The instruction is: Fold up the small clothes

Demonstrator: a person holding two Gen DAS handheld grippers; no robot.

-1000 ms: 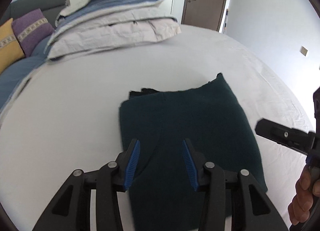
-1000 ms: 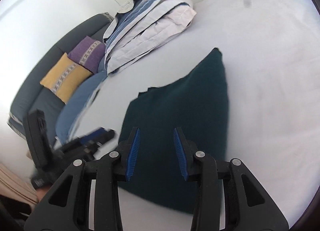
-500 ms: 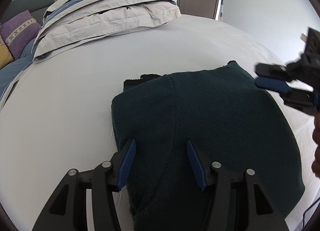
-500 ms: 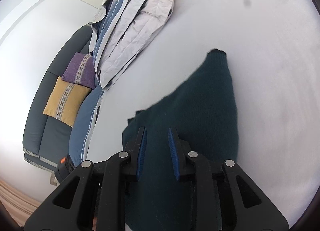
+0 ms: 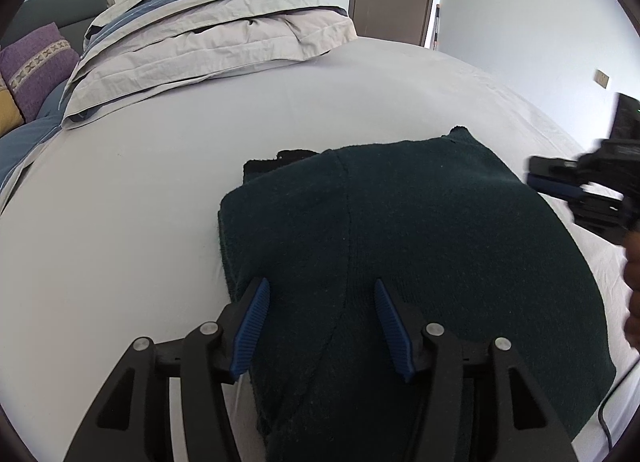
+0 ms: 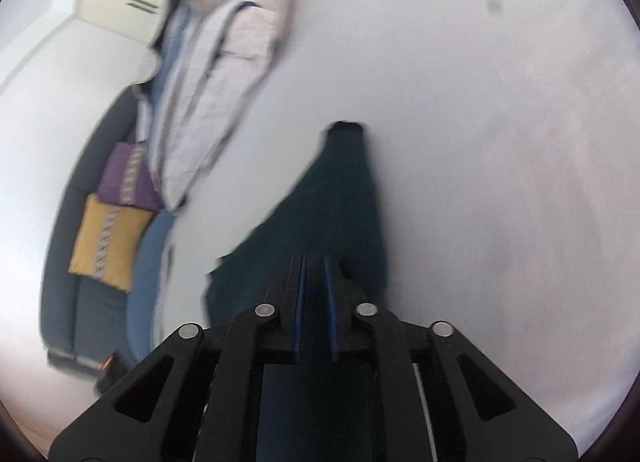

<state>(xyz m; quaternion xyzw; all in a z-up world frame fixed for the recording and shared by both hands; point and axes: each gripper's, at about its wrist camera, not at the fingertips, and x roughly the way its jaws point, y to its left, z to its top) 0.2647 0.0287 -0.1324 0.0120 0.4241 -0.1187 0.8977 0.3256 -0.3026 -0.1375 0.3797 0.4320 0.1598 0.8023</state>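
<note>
garment: dark green knit (image 5: 420, 246), laid part-folded on white bed sheet (image 5: 140, 201).
l gripper (image 5: 320, 322): held open over near edge, nothing pinched, prob. set to grab.
r gripper (image 6: 314, 294): jaws closing at garment's right edge; whether cloth is nipped can't be told.
bg: duvet (image 5: 208, 33) piled at far side, kept clear of the fold.

Pretty blurry shot. Right gripper (image 6: 315, 268) is closing, blue pads nearly together, right over the near part of the dark green garment (image 6: 340, 197) on the white bed (image 6: 480, 101). Folded duvet (image 6: 224, 93) ahead-left, purple cushion (image 6: 126, 177) and yellow cushion (image 6: 108, 240) further left.
</note>
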